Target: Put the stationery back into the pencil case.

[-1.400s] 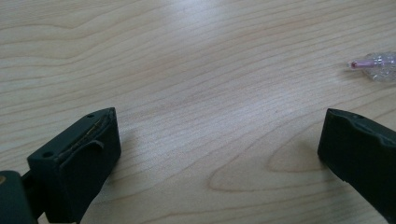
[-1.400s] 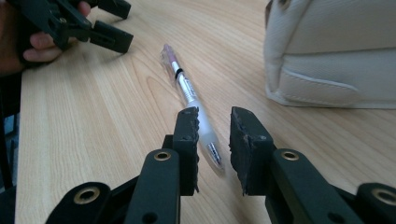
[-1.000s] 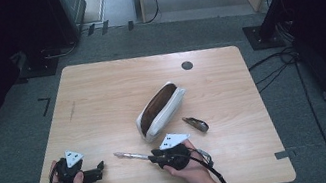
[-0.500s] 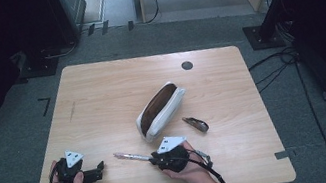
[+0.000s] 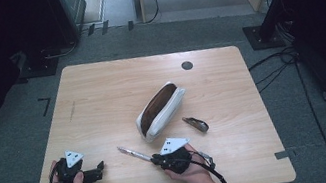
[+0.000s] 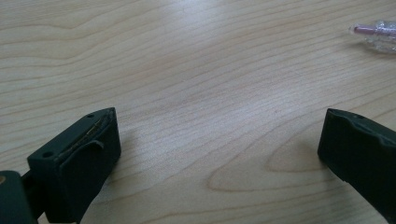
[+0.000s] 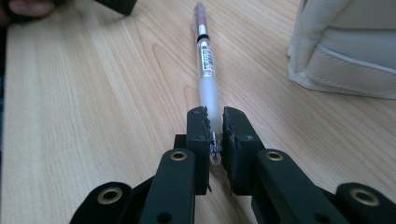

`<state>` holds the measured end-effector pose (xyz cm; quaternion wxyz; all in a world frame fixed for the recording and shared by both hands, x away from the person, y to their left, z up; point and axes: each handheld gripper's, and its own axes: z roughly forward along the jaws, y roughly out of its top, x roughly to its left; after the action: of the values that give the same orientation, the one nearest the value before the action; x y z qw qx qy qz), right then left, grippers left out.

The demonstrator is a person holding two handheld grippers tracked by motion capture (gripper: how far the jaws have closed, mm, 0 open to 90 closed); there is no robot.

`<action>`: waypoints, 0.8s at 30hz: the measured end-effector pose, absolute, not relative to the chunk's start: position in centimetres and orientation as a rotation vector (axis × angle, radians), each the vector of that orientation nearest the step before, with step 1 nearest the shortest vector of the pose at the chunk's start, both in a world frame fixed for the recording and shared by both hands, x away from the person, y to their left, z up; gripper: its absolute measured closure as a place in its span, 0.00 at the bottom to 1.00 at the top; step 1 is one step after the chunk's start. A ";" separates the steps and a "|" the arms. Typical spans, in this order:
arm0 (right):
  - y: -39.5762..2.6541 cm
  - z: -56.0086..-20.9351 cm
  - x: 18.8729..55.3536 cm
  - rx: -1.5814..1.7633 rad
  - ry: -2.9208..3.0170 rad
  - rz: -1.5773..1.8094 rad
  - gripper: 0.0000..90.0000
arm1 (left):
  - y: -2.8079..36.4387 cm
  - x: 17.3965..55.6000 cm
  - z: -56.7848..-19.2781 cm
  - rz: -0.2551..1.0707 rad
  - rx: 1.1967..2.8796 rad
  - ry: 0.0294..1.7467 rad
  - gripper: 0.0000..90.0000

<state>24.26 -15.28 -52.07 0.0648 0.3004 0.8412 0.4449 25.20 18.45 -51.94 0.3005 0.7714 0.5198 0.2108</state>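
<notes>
A clear pen point(image 7: 207, 60) with a pink inner tube lies on the wooden table point(image 5: 101, 97), pointing away from my right gripper point(image 7: 215, 126). That gripper's jaws have just been closing and now pinch the pen's near end. From above, the right gripper point(image 5: 154, 159) sits near the front edge with the pen point(image 5: 134, 153) sticking out to its left. My left gripper point(image 5: 99, 169) rests at the front left. Its jaws point(image 6: 219, 144) stand wide apart over bare wood, with the pen's tip point(image 6: 376, 33) far off.
A white pencil case point(image 5: 162, 110) with a dark open mouth lies mid-table, close to the right of the pen point(image 7: 345, 46). A small dark object point(image 5: 196, 124) sits beside the case. A cable hole point(image 5: 187, 65) marks the far side. Dark floor surrounds the table.
Both hands rest where they were and the pen lies at nearly the same angle. From above, the right jaws' closing is too small to make out.
</notes>
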 end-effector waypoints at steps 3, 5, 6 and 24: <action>-15.9 -51.4 24.0 0.905 2.519 1.383 0.91 | 18.4 25.2 -51.9 0.560 2.047 1.379 0.00; -16.2 -51.0 23.9 0.903 2.509 1.389 0.91 | 18.4 25.2 -51.9 0.560 2.047 1.379 0.00; -16.4 -50.8 23.9 0.897 2.503 1.394 0.91 | 18.4 25.2 -51.9 0.559 2.048 1.378 0.00; -17.0 -46.8 23.3 0.845 2.422 1.501 0.92 | 15.4 24.3 -51.5 0.414 2.062 1.081 0.00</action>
<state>23.28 -16.95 -46.85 0.0846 0.2833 0.8119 0.5034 24.33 15.39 -51.52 0.3788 0.8070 0.4229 0.1621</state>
